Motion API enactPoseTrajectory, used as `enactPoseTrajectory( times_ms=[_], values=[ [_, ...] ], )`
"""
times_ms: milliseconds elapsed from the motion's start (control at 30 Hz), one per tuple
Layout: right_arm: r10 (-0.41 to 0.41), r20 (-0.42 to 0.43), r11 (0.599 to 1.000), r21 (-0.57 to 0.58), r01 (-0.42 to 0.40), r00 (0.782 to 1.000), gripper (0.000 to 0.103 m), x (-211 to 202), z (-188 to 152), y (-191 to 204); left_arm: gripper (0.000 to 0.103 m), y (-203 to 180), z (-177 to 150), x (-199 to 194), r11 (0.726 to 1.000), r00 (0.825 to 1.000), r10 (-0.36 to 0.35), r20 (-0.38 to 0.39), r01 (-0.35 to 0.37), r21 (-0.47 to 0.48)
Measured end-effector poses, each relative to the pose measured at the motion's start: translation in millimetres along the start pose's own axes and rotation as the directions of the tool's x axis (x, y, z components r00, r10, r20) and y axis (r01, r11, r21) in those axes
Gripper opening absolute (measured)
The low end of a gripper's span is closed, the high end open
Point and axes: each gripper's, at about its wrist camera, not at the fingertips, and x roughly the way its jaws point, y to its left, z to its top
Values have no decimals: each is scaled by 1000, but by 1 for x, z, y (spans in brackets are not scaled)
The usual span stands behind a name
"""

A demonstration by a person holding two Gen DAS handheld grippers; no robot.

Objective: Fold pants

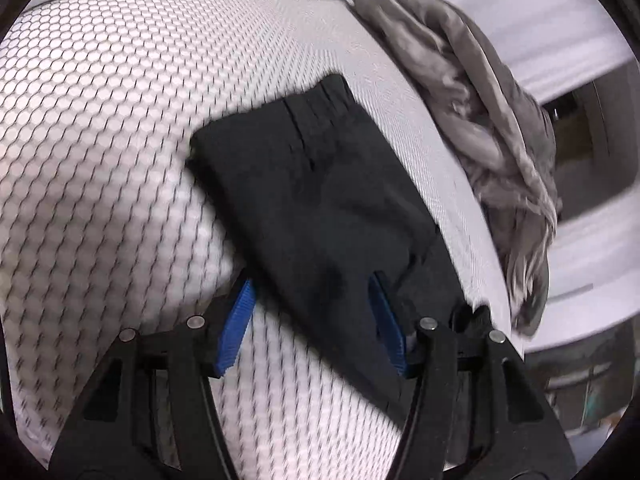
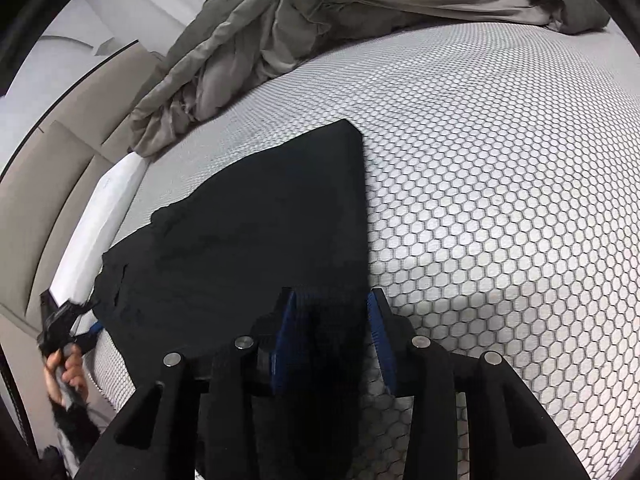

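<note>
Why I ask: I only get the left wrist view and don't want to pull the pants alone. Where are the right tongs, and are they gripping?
Observer: The right tongs straddle an edge of the black pants. Their jaws are open, with cloth between the blue pads but not clamped.
Operator: Is there free mattress beyond them for the fold?
Observer: Yes, to their right. The grey blanket lies bunched along the whole far side of the mattress, apart from the pants.
</note>
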Motion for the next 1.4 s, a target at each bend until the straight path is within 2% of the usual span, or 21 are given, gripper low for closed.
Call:
enactPoseTrajectory(
  times_ms=[33, 100, 133, 267, 333, 433, 500, 600, 633, 667, 700, 733, 767, 867, 933, 1000, 1067, 1200, 1233, 1300, 1400],
  values=[
    [0, 3, 1000, -2, 0, 1000, 41, 0, -3, 11, 47, -2, 0, 4, 1000, 1000, 13, 15, -13, -4],
    [3, 9, 1000, -3, -3, 1000, 41, 4, -1, 14, 14, -8, 4, 8, 999, 997, 40, 70, -39, -14],
    [6, 11, 1000, -1, -6, 1000, 41, 4, -2, 13, 8, -13, 4, 6, 999, 995, 44, 90, -44, 0],
    [11, 22, 1000, -4, -11, 1000, 41, -25, -30, -2, 2, -63, -14, -30, 980, 970, -12, 241, -37, 197],
    [24, 58, 1000, -12, -23, 998, 41, -39, -31, -4, 2, -101, -33, -50, 942, 956, -90, 278, -9, 336],
    [67, 118, 998, -11, -66, 991, 43, -59, -28, -4, 2, -171, -76, -73, 849, 939, -215, 270, 43, 526],
    [81, 149, 997, -18, -80, 985, 43, -70, -26, -4, 2, -218, -116, -75, 763, 934, -295, 204, 102, 638],
    [83, 183, 997, -18, -81, 980, 43, -84, -24, -6, 7, -276, -188, -53, 609, 924, -381, -31, 276, 743],
    [77, 193, 997, -11, -77, 978, 43, -87, -22, -8, 12, -288, -211, -39, 559, 909, -394, -139, 357, 748],
    [74, 201, 997, -5, -75, 977, 43, -90, -22, -12, 35, -296, -233, -20, 507, 881, -389, -270, 450, 735],
    [73, 206, 997, 4, -75, 976, 43, -92, -19, -14, 67, -299, -247, -5, 480, 856, -372, -360, 509, 715],
    [68, 214, 997, 21, -74, 975, 44, -96, -18, -20, 73, -300, -268, 17, 451, 815, -325, -480, 579, 679],
    [63, 215, 997, 34, -72, 975, 44, -98, -18, -25, 73, -300, -281, 43, 440, 790, -271, -549, 609, 660],
    [49, 191, 996, 66, -63, 980, 44, -98, -19, -37, 69, -282, -295, 60, 446, 799, -194, -570, 589, 674],
    [54, 171, 997, 52, -64, 984, 44, -94, -19, -36, 69, -281, -279, 59, 442, 807, -202, -554, 580, 684],
    [111, 127, 993, 20, -114, 986, 44, -90, -23, -28, 69, -278, -250, 46, 458, 845, -252, -471, 533, 712],
    [183, 81, 983, 8, -184, 980, 44, -82, -25, -17, 70, -267, -220, 38, 502, 901, -261, -347, 434, 748],
    [300, 0, 954, -3, -300, 954, 44, -62, -31, 6, 70, -240, -169, 54, 616, 969, -173, -176, 246, 749],
    [324, -16, 946, 6, -324, 946, 44, -58, -33, 9, 70, -230, -154, 63, 659, 980, -128, -155, 201, 725],
    [355, -41, 935, 23, -354, 934, 44, -49, -35, 14, 70, -210, -132, 76, 707, 987, -82, -139, 156, 690],
    [334, -70, 943, 21, -333, 940, 44, -43, -42, 21, 70, -184, -108, 92, 751, 991, 12, -136, 81, 655]
  ],
)
